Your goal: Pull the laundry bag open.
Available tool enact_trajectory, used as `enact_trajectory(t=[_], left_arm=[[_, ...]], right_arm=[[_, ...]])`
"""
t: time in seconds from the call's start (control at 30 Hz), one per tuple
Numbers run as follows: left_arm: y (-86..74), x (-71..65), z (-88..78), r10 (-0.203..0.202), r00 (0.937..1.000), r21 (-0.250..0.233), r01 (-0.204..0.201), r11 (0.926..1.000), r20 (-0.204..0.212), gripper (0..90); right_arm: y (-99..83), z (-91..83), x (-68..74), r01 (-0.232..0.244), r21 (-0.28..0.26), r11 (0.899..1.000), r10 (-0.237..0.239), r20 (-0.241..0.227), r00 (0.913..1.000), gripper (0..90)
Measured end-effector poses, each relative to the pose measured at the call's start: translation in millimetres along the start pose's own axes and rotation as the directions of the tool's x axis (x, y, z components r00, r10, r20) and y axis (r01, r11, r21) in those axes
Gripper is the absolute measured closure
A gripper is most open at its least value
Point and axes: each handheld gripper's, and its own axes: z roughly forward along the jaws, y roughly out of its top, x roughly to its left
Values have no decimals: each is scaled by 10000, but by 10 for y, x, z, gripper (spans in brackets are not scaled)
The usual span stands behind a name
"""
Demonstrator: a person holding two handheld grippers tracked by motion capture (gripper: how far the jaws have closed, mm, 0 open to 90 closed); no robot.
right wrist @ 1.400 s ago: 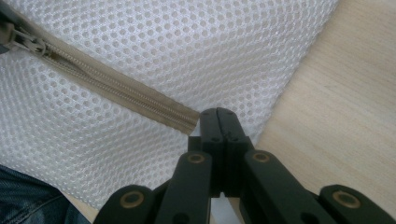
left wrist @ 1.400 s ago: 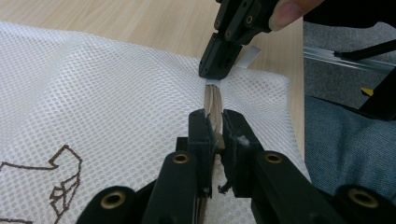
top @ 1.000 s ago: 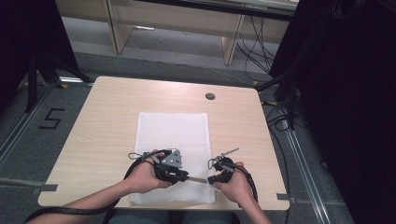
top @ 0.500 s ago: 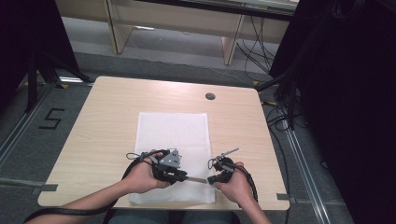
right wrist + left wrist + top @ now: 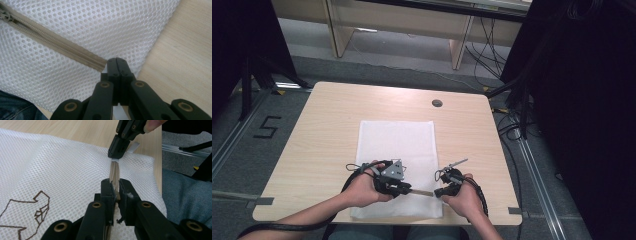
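Note:
A white mesh bag (image 5: 397, 145) lies flat on the wooden table (image 5: 327, 125), with a tan zipper (image 5: 422, 192) running along its near edge. My left gripper (image 5: 408, 189) is shut on the zipper pull; in the left gripper view the tan zipper (image 5: 115, 171) leads out from between its jaws (image 5: 115, 187). My right gripper (image 5: 438, 192) is shut on the bag at the zipper's right end. Its jaws (image 5: 117, 61) meet just past the zipper tape (image 5: 75, 53). The left gripper view shows the right gripper (image 5: 117, 153) pinching that end by a small white tab (image 5: 133, 147).
A round cable hole (image 5: 437, 103) sits at the table's far side. A brown stitched outline (image 5: 37, 205) marks the mesh. The person's lap in jeans (image 5: 185, 195) lies just beyond the table's near edge. Dark equipment and cables stand to the right of the table.

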Motion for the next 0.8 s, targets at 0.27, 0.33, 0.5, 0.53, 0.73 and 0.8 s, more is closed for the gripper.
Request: enact_trajectory(t=[0.27, 0.33, 0.5, 0.53, 0.73, 0.8], left_arm=[[-13, 15, -24, 197, 9998, 11, -197, 9998, -4, 821], [-20, 2, -23, -19, 10000, -6, 19, 10000, -15, 822], [-35, 10, -45, -51, 10000, 3, 51, 10000, -13, 822], [-35, 10, -45, -51, 10000, 3, 51, 10000, -13, 822], [-43, 10, -62, -70, 10000, -2, 70, 10000, -32, 822], [-49, 11, -63, -63, 10000, 25, 63, 10000, -12, 822]], right_arm=[[0, 1, 0, 5, 2, 10000, -5, 0, 10000, 900], [0, 0, 0, -1, 1, 10000, 1, 0, 10000, 900], [0, 8, -13, 180, -119, 9998, -181, -74, 9998, 900], [0, 8, -13, 178, -117, 9998, -178, -74, 9998, 900], [0, 8, -13, 174, -113, 9998, -175, -73, 9998, 900], [0, 6, -11, 204, -127, 9997, -205, -83, 9998, 900]])
